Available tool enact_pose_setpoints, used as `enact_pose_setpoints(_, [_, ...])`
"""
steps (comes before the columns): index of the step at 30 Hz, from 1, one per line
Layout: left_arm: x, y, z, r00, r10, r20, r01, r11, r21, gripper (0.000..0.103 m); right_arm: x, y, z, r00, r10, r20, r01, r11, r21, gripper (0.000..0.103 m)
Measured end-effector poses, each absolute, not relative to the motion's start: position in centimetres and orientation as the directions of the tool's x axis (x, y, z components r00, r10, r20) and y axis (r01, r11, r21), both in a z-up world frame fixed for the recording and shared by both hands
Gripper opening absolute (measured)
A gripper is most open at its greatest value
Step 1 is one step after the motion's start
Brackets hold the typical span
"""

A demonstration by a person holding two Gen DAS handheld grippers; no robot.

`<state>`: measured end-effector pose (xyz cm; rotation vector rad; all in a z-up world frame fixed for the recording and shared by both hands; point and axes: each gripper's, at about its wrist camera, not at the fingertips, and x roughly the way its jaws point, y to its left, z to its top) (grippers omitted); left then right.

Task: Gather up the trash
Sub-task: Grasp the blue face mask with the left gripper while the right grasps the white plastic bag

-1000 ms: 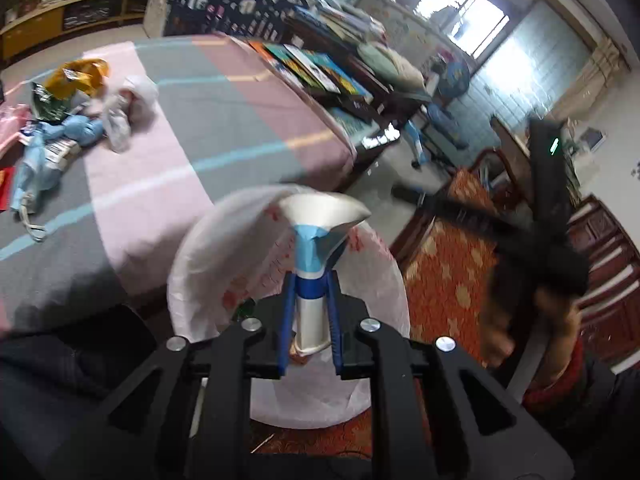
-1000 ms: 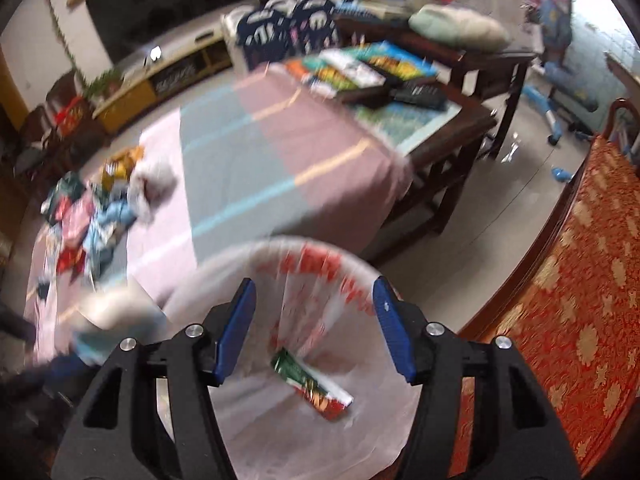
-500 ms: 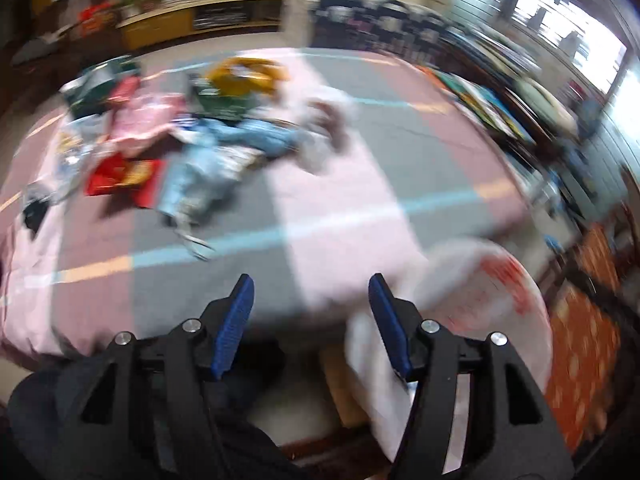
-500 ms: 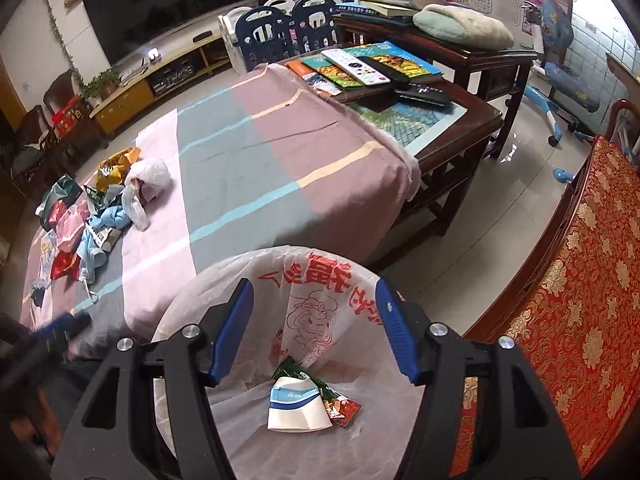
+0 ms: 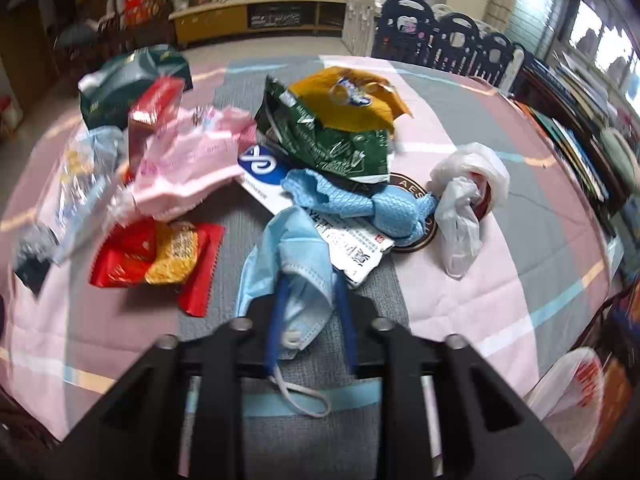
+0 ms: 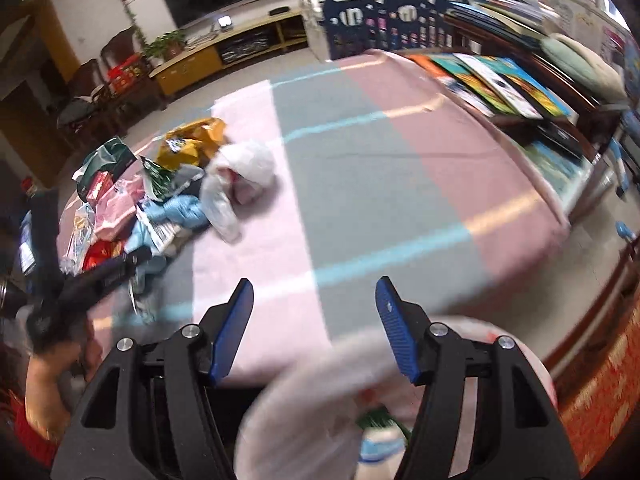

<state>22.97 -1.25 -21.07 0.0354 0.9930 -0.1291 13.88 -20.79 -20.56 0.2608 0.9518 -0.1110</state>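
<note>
Half the blue face mask [image 5: 294, 280] hides behind the closing left hand-held gripper [image 5: 310, 300]

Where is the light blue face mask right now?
In the left wrist view the face mask lies on the striped cloth, low in the middle, between the closing left gripper fingers, right of the red wrapper.
</note>
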Motion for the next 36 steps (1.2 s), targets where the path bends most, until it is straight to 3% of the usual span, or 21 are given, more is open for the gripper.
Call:
enact_pose_setpoints(1, [22.5,-1.3,-20.7,0.55,-0.106,-0.829,0.139,0.99,-0.034,0.007,15.4,-20.3,-20.9,0.574,0.03,-0.818,0.207,0.962,0.18,0.063])
enact_pose_setpoints(7, [18.6,2.3,-19.5,0.578,-0.182,-0.795,0.094,0.983,-0.157,0.005,23.3,-17.2,-22.4,0.57,-0.01,-0.822,0.18,0.977,0.114,0.068])
enact_pose_setpoints(9, [17.6,3.9,-19.3,0.585,-0.205,-0.785,0.074,0.977,-0.2,0.005,25.4,-16.6,-23.0,0.557,-0.009,-0.83,0.179,0.978,0.11,0.078])
enact_pose_setpoints(11, [16.6,4.7,-19.2,0.584,-0.216,-0.783,0.073,0.974,-0.214,0.005,27.2,-16.2,-24.1,0.519,0.003,-0.855,0.185,0.976,0.115,0.079])
enact_pose_setpoints(12, [16.4,5.0,-19.2,0.582,-0.213,-0.785,0.072,0.975,-0.212,0.005,27.5,-16.0,-24.6,0.504,0.001,-0.864,0.187,0.976,0.11,0.077])
enact_pose_setpoints(13, [16.3,5.2,-19.2,0.58,-0.212,-0.787,0.068,0.975,-0.212,0.005,27.7,-15.8,-25.0,0.496,0.01,-0.868,0.173,0.979,0.11,0.068])
enact_pose_setpoints(14, [16.1,5.6,-19.3,0.579,-0.217,-0.786,0.064,0.973,-0.221,0.005,27.6,-15.6,-25.2,0.482,0.022,-0.876,0.148,0.983,0.107,0.038])
enact_pose_setpoints(15, [16.0,6.0,-19.2,0.578,-0.225,-0.785,0.056,0.97,-0.237,0.005,27.4,-15.4,-25.3,0.47,0.036,-0.882,0.131,0.985,0.11,0.027])
enact_pose_setpoints(17, [15.6,6.7,-19.2,0.581,-0.238,-0.778,0.044,0.964,-0.262,0.005,26.0,-15.3,-24.6,0.466,0.102,-0.879,0.089,0.983,0.162,0.02])
enact_pose_setpoints(22, [14.4,7.5,-18.4,0.597,-0.234,-0.767,0.028,0.962,-0.272,0.005,21.9,-15.0,-22.3,0.367,0.149,-0.918,-0.03,0.988,0.149,0.019])
enact_pose_setpoints(23, [14.2,7.5,-18.2,0.599,-0.235,-0.765,0.029,0.962,-0.273,0.005,21.4,-14.6,-22.2,0.345,0.137,-0.928,-0.061,0.99,0.124,0.02])
enact_pose_setpoints(25, [13.8,7.3,-18.0,0.597,-0.248,-0.763,0.035,0.958,-0.284,0.005,20.5,-13.8,-22.2,0.315,0.089,-0.945,-0.121,0.991,0.053,0.03])
enact_pose_setpoints(27, [13.5,6.9,-17.7,0.597,-0.257,-0.76,0.049,0.957,-0.285,0.005,20.1,-13.9,-21.9,0.353,0.094,-0.931,-0.12,0.991,0.054,0.058])
enact_pose_setpoints(28, [13.3,6.8,-17.6,0.599,-0.258,-0.758,0.056,0.958,-0.281,0.005,20.2,-14.4,-21.5,0.384,0.111,-0.917,-0.096,0.992,0.08,0.062])
enact_pose_setpoints(32, [12.4,6.7,-17.0,0.608,-0.25,-0.754,0.067,0.962,-0.266,0.005,20.1,-16.6,-21.0,0.423,0.188,-0.886,0.014,0.977,0.214,0.064])
enact_pose_setpoints(36, [11.6,7.2,-16.5,0.621,-0.235,-0.748,0.057,0.965,-0.256,0.005,18.3,-16.4,-20.1,0.473,0.165,-0.865,0.012,0.981,0.194,0.064])
